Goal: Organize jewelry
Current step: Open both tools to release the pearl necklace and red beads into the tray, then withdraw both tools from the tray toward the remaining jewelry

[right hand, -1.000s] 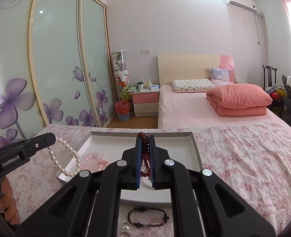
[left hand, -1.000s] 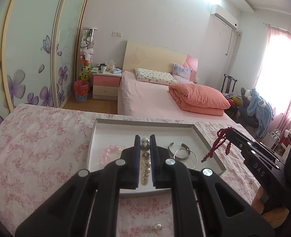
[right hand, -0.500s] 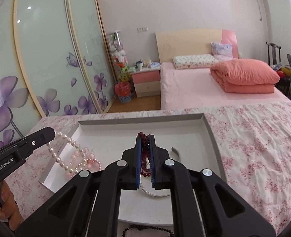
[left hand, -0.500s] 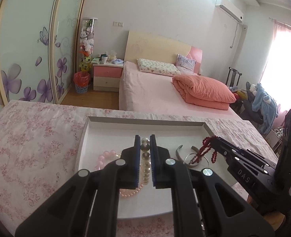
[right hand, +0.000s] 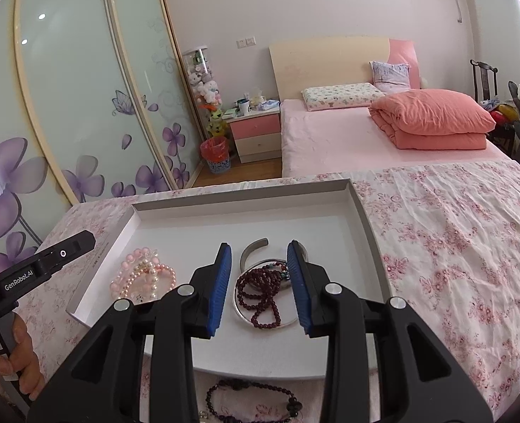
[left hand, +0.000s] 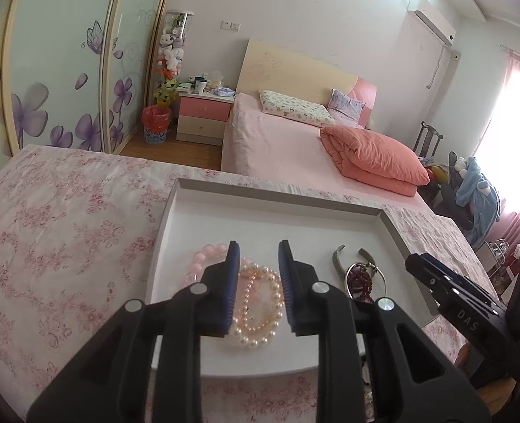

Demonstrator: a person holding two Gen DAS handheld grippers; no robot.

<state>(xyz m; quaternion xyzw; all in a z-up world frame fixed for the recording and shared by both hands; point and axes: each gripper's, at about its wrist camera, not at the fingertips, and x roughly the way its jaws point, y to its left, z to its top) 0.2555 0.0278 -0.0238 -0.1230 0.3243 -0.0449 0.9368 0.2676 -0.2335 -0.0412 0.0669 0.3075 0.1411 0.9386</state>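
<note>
A white tray (left hand: pixel 274 218) lies on a floral tablecloth. My left gripper (left hand: pixel 258 282) is open above a white pearl necklace (left hand: pixel 260 312) lying in the tray beside a pink bead bracelet (left hand: pixel 203 255). My right gripper (right hand: pixel 260 282) is open above a dark red bead strand (right hand: pixel 261 292) that lies on a silver bangle (right hand: pixel 240 308) next to a silver cuff (right hand: pixel 251 248). The tray (right hand: pixel 246 204), the pearls (right hand: pixel 147 275) and the left gripper (right hand: pixel 80 243) show in the right wrist view. The red beads (left hand: pixel 360 280) and the right gripper (left hand: pixel 418 266) show in the left wrist view.
A dark bead bracelet (right hand: pixel 253 400) lies on the cloth (right hand: pixel 454 246) in front of the tray's near edge. A pink bed (right hand: pixel 366 130), a nightstand (right hand: pixel 256 134) and sliding wardrobe doors (right hand: pixel 83 105) stand beyond the table.
Both grippers have opened. The pearl necklace dropped from the left gripper into the tray, and the red bead strand dropped from the right gripper onto the silver bangle.
</note>
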